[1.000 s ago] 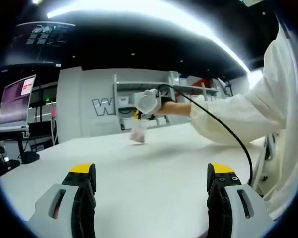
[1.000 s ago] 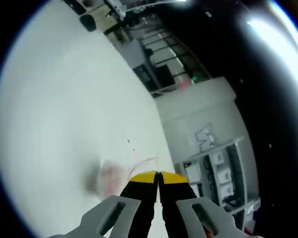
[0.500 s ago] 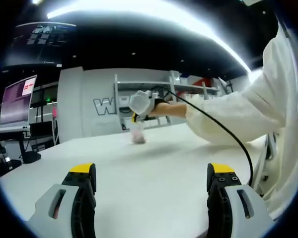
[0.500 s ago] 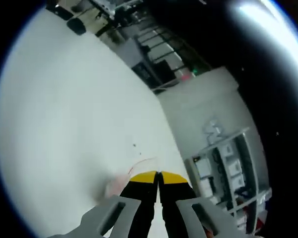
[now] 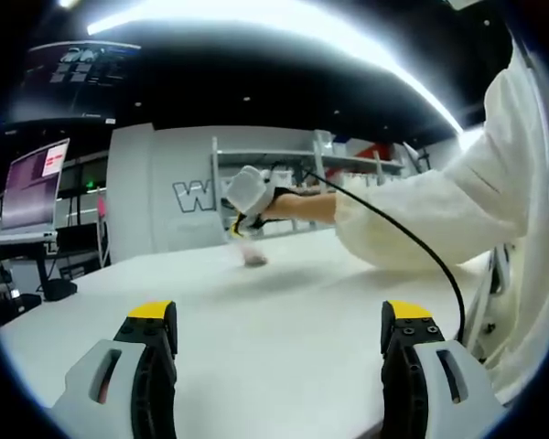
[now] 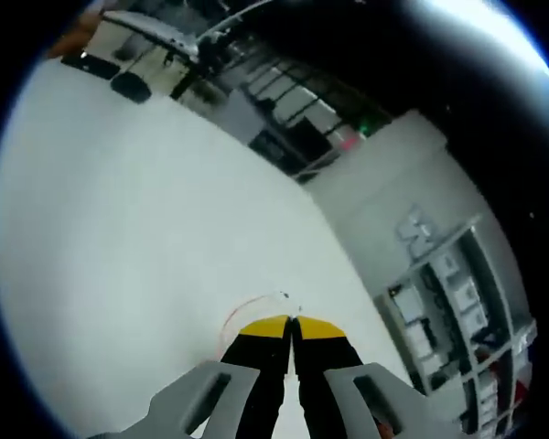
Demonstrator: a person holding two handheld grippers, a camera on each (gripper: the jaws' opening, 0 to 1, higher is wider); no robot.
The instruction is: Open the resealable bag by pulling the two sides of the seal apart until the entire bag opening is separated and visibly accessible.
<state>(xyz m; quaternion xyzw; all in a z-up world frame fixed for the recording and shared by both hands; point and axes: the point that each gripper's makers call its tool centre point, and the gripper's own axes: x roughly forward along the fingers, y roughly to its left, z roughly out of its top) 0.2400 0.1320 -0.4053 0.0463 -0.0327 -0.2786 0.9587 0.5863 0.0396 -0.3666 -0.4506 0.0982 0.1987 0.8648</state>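
My left tongs (image 5: 279, 352) are wide open over the white table (image 5: 284, 302), with nothing between the two yellow-tipped jaws. They sit low, near my side of the table. Far across the table I can see my right tongs (image 5: 241, 222), held out at the end of my arm in a white sleeve (image 5: 421, 219), with a black cable (image 5: 412, 242) running back from them. Just under their tip is the bag (image 5: 252, 256), a small pinkish thing close to the table; it is blurry, so I cannot tell if it touches the table. In the right gripper view my right tongs (image 6: 292, 326) are pinched tight together. A thin clear edge of the bag (image 6: 253, 306) with a red line curves out from just behind the yellow tips. Behind the table is a grey wall (image 5: 156, 201) with shelves (image 5: 284, 169).
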